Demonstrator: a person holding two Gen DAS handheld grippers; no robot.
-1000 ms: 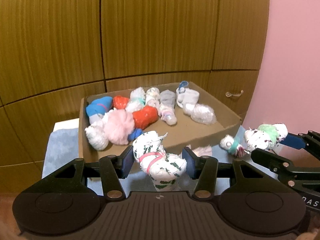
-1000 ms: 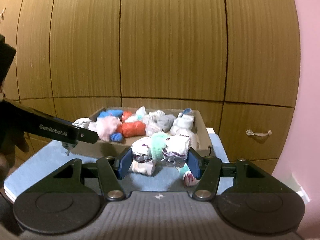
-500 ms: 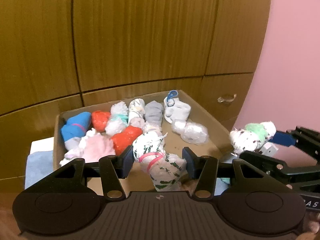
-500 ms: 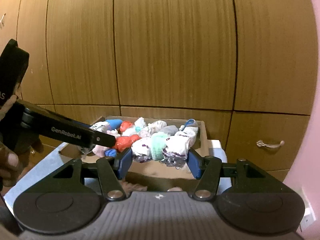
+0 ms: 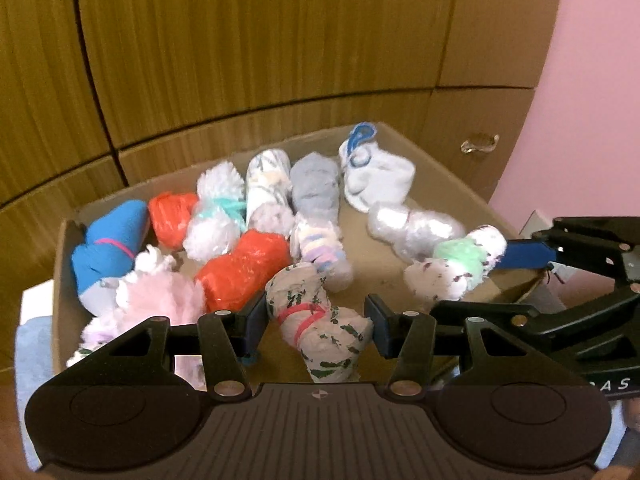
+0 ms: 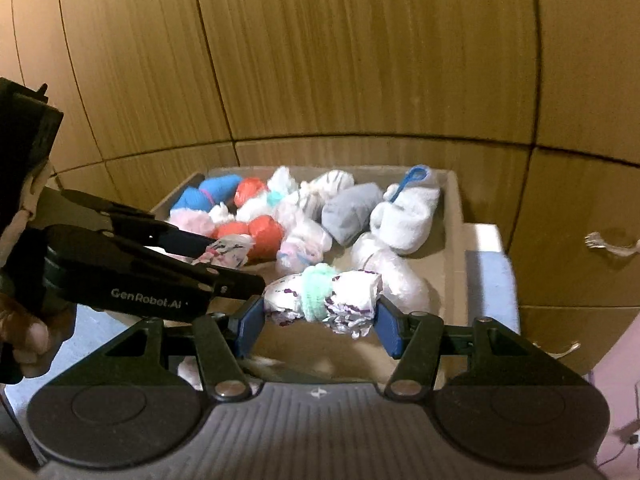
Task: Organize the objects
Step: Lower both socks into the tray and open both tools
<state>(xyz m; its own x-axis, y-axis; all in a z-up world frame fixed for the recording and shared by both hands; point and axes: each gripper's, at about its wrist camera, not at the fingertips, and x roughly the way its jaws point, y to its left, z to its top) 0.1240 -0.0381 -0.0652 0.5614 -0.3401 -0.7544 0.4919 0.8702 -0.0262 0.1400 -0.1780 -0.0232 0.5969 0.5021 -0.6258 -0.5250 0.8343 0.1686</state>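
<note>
My left gripper (image 5: 316,324) is shut on a white bundle with green marks and a red band (image 5: 320,328), held over the front part of the cardboard box (image 5: 448,176). My right gripper (image 6: 320,314) is shut on a white, purple-speckled bundle with a mint green band (image 6: 324,294), hanging above the box's near right part. That same bundle (image 5: 456,264) and the right gripper show at the right of the left wrist view. The box holds several rolled bundles: blue (image 5: 110,244), red (image 5: 240,268), grey (image 5: 314,188), white (image 5: 378,184).
The box sits on a pale blue cloth (image 6: 488,276) before a wooden panelled cabinet (image 5: 280,40) with a metal handle (image 5: 478,144). A pink wall (image 5: 592,100) stands at the right. A hand (image 6: 24,332) grips the left tool at the left edge of the right wrist view.
Both grippers have travelled forward with their bundles, from in front of the box to above it. The box now looks larger and closer in both views.
</note>
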